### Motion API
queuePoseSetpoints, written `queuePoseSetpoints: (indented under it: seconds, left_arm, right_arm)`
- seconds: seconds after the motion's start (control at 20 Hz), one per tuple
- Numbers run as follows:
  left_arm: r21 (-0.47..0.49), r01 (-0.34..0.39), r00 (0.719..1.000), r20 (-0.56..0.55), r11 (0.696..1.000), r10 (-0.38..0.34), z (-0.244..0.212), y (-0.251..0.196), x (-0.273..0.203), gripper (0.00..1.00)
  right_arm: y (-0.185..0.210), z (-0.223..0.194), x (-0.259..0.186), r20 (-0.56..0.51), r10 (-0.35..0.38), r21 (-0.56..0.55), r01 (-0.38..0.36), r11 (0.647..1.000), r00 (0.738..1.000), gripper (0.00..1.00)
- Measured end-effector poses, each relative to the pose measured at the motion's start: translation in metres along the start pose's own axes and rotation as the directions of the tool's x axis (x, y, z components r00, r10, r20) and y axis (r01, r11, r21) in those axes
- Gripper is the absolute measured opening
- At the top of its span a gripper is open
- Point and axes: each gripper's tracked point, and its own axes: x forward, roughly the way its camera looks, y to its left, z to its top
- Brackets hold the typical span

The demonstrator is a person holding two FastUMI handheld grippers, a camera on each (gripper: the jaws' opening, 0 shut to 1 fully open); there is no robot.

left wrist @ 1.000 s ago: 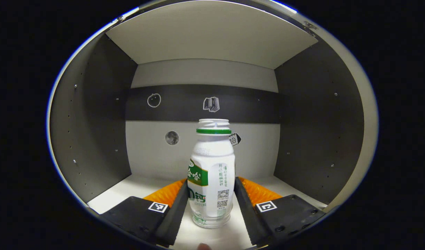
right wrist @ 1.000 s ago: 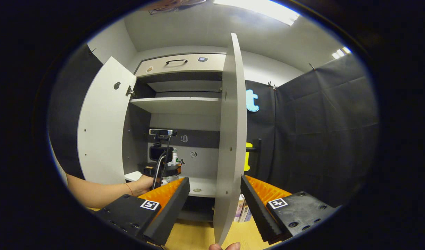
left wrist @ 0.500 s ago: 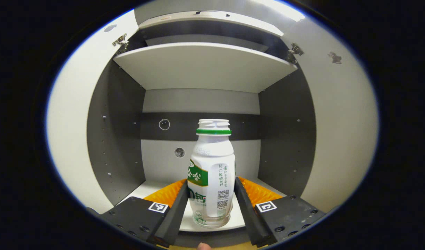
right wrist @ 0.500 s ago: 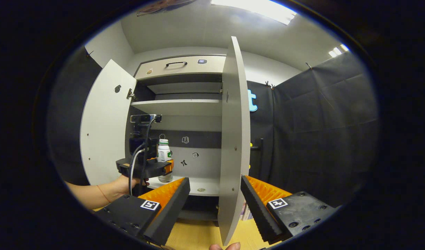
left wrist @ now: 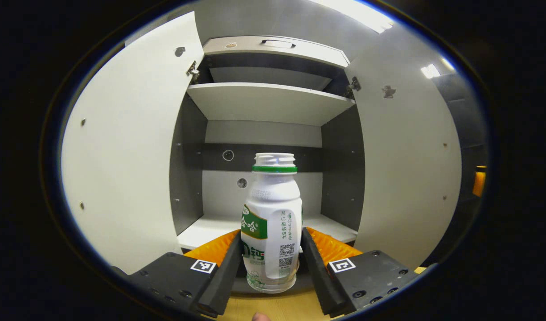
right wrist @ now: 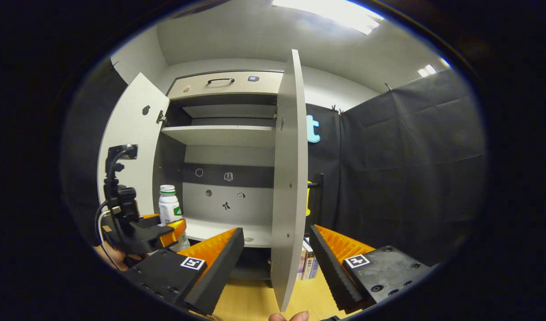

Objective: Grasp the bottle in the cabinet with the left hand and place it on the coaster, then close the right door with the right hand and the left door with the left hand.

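Our left gripper (left wrist: 269, 263) has its jaws closed on the lower body of the bottle (left wrist: 271, 223), one finger pressing each side just below the printed label. The bottle stands upright between them, its long axis vertical and its ringed neck and open-looking mouth pointing up; we see it held in the air in front of the cabinet (left wrist: 264, 102), clear of the lower shelf (left wrist: 210, 227). In the right gripper view the same bottle (right wrist: 169, 209) appears in the left gripper (right wrist: 159, 234), out before the left door (right wrist: 125, 147).

We judge the bottle to be light, thin-walled plastic: smooth, somewhat slippery, and likely to dent under a hard squeeze. The hold low on the straight body looks sound; the narrower shoulder would give less purchase. If the mouth is indeed uncapped, we must keep the axis vertical.

Our right gripper (right wrist: 276, 263) has its jaws spread wide and holds nothing; the edge of the right door (right wrist: 289, 178) stands between its fingers without touching either. Both doors are open. The coaster cannot be made out; books (right wrist: 309, 263) stand low behind the right door.
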Motion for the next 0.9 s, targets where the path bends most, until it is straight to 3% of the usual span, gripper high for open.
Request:
queuePoseSetpoints:
  seconds: [0.15,0.3,0.9]
  left_arm:
    - [0.043,-0.001,1.000,-0.002,0.999,0.001,-0.026,0.008,-0.049,0.77]
    - [0.047,0.042,0.999,0.001,0.998,-0.042,-0.048,-0.002,-0.080,0.77]
    - [-0.062,0.146,0.976,-0.156,0.987,-0.154,-0.200,-0.052,-0.166,0.77]
  right_arm:
    - [0.002,0.000,-0.002,0.001,-0.007,-0.009,0.007,1.000,1.000,0.97]
    - [0.005,0.002,-0.003,0.005,-0.010,-0.008,0.010,1.000,1.000,0.97]
    - [-0.003,0.009,-0.019,0.004,-0.014,-0.037,0.014,0.999,1.000,0.97]
